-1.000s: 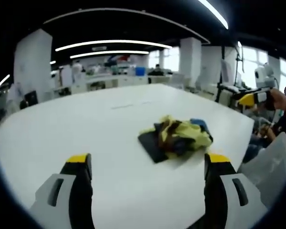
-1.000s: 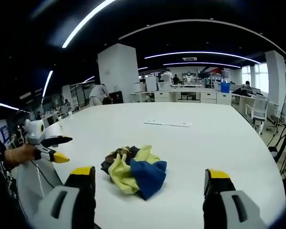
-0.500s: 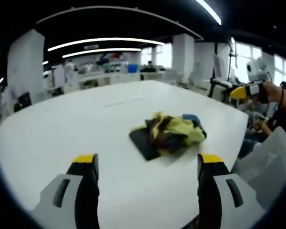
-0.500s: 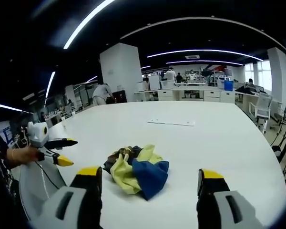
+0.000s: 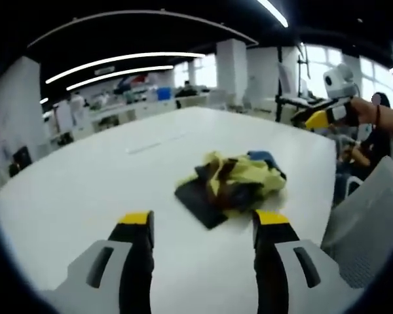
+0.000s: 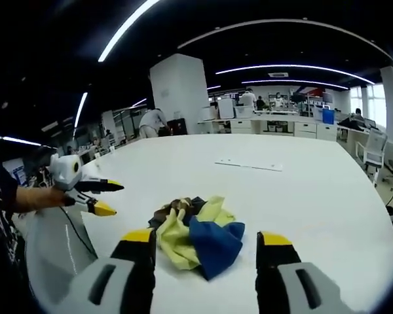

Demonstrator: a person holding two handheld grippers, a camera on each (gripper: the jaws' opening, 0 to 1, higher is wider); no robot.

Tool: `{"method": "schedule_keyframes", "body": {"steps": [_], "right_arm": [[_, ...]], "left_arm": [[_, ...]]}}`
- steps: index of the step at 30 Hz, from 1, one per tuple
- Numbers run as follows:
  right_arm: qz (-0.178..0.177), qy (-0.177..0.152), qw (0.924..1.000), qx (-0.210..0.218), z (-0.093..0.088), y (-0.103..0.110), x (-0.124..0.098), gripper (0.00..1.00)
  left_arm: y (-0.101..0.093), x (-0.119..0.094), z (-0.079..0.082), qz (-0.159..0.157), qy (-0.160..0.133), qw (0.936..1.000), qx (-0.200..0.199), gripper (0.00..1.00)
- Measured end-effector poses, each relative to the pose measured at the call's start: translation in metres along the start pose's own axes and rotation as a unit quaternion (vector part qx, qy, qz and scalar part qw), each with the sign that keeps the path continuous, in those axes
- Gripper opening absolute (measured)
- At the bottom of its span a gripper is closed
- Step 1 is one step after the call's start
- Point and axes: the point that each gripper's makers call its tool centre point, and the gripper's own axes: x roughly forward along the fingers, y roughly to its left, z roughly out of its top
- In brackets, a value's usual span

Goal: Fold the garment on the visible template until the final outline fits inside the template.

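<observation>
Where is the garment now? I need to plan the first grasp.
The crumpled garment lies on the white table, just beyond the right gripper in its view. In the left gripper view it sits right of centre, past the left gripper.

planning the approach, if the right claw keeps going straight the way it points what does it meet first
Most likely the crumpled garment on the white table, its blue fold nearest between the open jaws of the right claw. Depth is hard to judge.

The right gripper (image 6: 206,245) holds its jaws apart above the white table (image 6: 295,190). Just beyond and between them lies a crumpled yellow, blue and dark garment (image 6: 200,229). Left of the jaws, the left gripper (image 6: 103,198) hovers, jaws parted.
</observation>
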Motion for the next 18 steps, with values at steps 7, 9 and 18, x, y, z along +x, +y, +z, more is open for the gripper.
{"method": "schedule_keyframes", "body": {"steps": [7, 9, 18], "right_arm": [[0.026, 0.013, 0.9995, -0.013, -0.001, 0.009, 0.021, 0.46], [0.034, 0.017, 0.9992, -0.014, -0.001, 0.011, 0.028, 0.44], [0.055, 0.031, 0.9977, -0.025, 0.003, 0.013, 0.056, 0.36]], "left_arm": [[0.011, 0.025, 0.007, -0.007, -0.002, 0.9999, 0.009, 0.42], [0.013, 0.033, 0.009, -0.009, -0.003, 0.9999, 0.01, 0.4], [0.023, 0.065, 0.012, -0.02, 0.006, 0.9997, 0.014, 0.36]]}}
